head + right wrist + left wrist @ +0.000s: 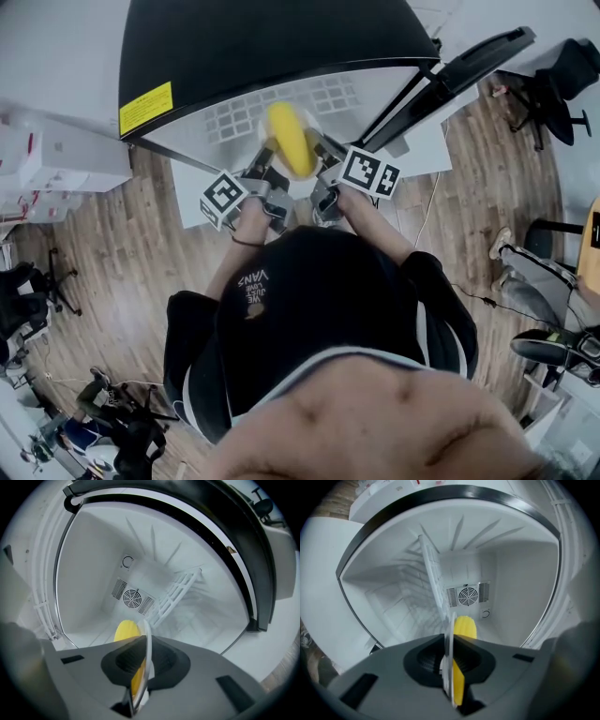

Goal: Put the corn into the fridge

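While clamped almost shut on the near end of the corn (289, 139), with only a yellow sliver showing in each slit, meet in a V at the mouth of the open fridge (520, 588): left gripper (270, 171) on the corn's left flank, right gripper (321, 169) on its right.

Lies straight ahead of both pairs of jaws, long axis running forward from the fingertips into the cavity. Shows just right of the slit in the left gripper view and just left of it in the right gripper view. Neither hand nearer: a shared hold, equal reach.

Hangs clear of any surface, well short of the fan grille (468, 595) on the back wall. Wire rack (433, 578) off to one side of the path, not touching. Door (469, 61) swung wide on the right gripper's side.

Next, by judgement: push forward along that same axis, lower onto the fridge floor or the rack, then part both pairs of jaws at once. Risk in releasing one side first: a swing or a roll.
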{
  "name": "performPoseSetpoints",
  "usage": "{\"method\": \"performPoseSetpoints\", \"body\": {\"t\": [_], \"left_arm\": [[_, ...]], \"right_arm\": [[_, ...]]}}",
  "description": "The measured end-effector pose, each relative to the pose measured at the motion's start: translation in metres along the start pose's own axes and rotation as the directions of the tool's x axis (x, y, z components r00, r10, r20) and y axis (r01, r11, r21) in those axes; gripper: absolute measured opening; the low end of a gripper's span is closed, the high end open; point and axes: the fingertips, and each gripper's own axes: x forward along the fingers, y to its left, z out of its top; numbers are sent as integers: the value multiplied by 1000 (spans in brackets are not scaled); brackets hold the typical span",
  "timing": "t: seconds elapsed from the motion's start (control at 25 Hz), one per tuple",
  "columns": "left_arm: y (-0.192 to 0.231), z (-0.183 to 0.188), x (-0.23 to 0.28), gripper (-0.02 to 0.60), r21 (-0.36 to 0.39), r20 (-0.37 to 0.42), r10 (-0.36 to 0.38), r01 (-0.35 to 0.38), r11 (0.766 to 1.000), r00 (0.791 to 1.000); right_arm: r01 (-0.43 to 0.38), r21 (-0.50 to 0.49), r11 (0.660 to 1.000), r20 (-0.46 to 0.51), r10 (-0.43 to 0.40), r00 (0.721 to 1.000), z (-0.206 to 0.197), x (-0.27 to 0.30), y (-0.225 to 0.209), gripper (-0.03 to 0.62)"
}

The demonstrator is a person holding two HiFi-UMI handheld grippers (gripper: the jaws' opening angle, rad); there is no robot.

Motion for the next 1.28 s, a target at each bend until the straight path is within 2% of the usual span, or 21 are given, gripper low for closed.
{"method": "performPoseSetpoints", "body": {"t": [0.64,0.88,1.28], "left_arm": [[-2,4,4,41,-70,63,12,-8,998,998],[-2,7,6,41,-94,89,13,-4,996,996],[-3,16,10,41,-136,138,24,-5,991,990]], "right_arm": [[-28,-30,999,-6,28,1000,9,7,2,26],[-38,-48,998,29,40,999,21,1,1,28],[-45,-129,991,45,51,998,24,-13,3,67]]}}
